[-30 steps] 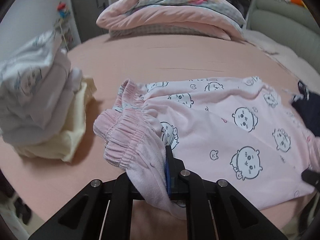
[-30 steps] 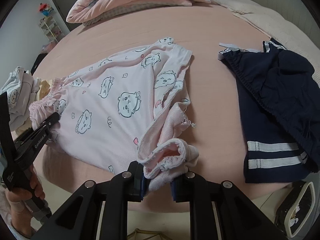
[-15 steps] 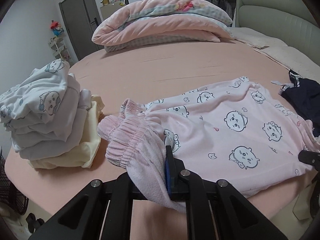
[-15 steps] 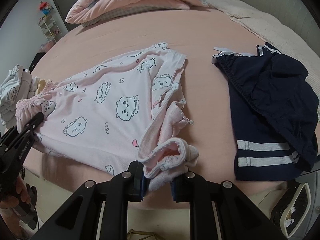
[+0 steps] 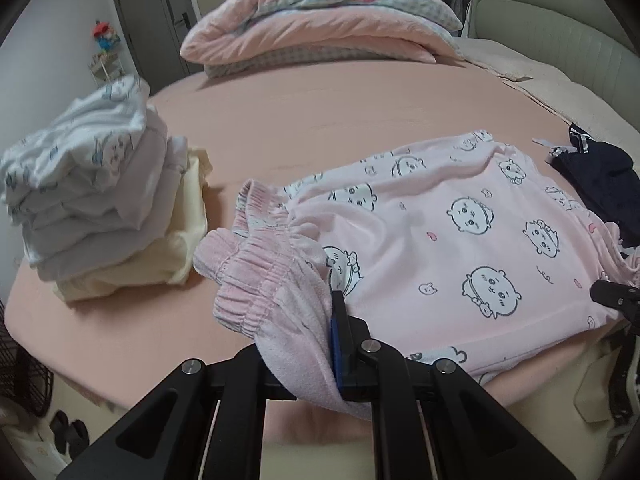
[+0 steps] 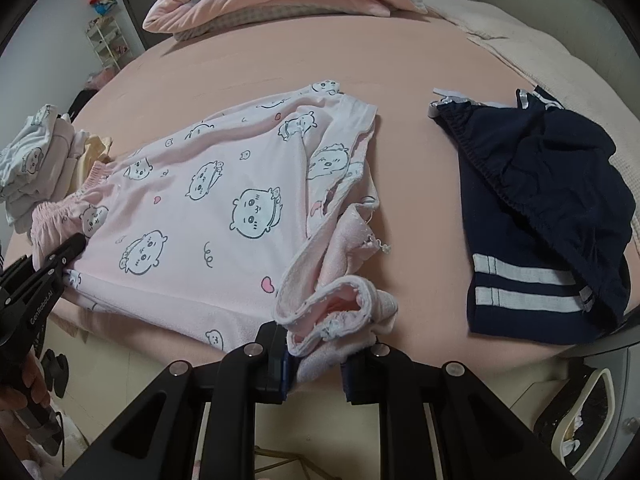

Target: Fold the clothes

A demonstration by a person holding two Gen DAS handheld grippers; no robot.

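Support: bed with salmon-pink sheet (image 5: 312, 120). Directly on it: pink cartoon-print fleece trousers (image 5: 440, 240) just ahead of both grippers; stack of folded white and cream garments (image 5: 104, 208) far left; navy white-striped shorts (image 6: 540, 208) right; folded pink quilt (image 5: 320, 28) beyond.

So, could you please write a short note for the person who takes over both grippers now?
Left gripper: shut on the waistband end of the pink pants.
Right gripper: shut on the cuff end of the same pants.
The pants lie spread on the bed, not yet folded.
Done: a folded pile on the bed, beside the waistband.
Left: fold the pink pants, then the navy shorts, which lie crumpled beside the cuffs.
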